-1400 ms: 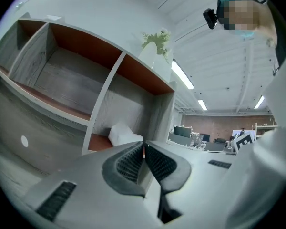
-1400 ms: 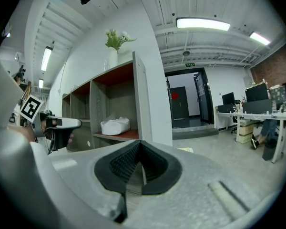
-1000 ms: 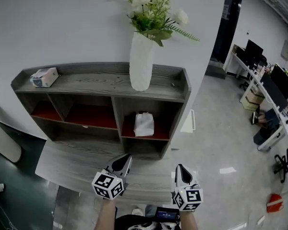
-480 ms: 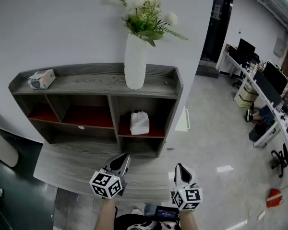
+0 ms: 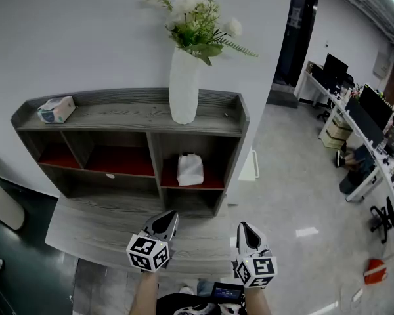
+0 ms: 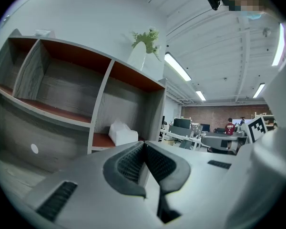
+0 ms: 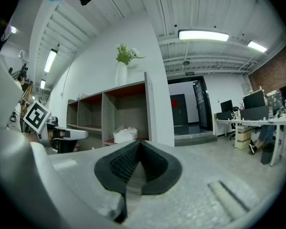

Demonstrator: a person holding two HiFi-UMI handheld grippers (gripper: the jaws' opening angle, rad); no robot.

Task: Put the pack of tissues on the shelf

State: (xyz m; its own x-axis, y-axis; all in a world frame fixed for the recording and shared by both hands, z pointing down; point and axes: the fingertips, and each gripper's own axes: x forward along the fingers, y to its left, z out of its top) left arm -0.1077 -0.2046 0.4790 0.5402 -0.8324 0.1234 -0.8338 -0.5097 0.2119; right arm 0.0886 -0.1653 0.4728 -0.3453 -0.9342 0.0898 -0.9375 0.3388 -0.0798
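A white pack of tissues (image 5: 190, 170) lies in the lower right compartment of the grey wooden shelf (image 5: 235, 126), on its red board. The left gripper view shows the pack (image 6: 122, 131) beyond the jaws, and the right gripper view has it (image 7: 125, 134) further off. My left gripper (image 5: 169, 218) and right gripper (image 5: 244, 229) hover low in the head view, in front of the shelf and well short of the pack. Both are shut, pads together, with nothing between them (image 6: 144, 145) (image 7: 140, 145).
A tall white vase of flowers (image 5: 184, 87) stands on the shelf top, and a small tissue box (image 5: 57, 109) sits at its left end. A grey ledge (image 5: 98, 231) runs below the shelf. Office desks with monitors (image 5: 371, 120) line the right side.
The head view has swung a little, so the shelf and vase sit further left than a second ago. Both grippers stay shut and almost still.
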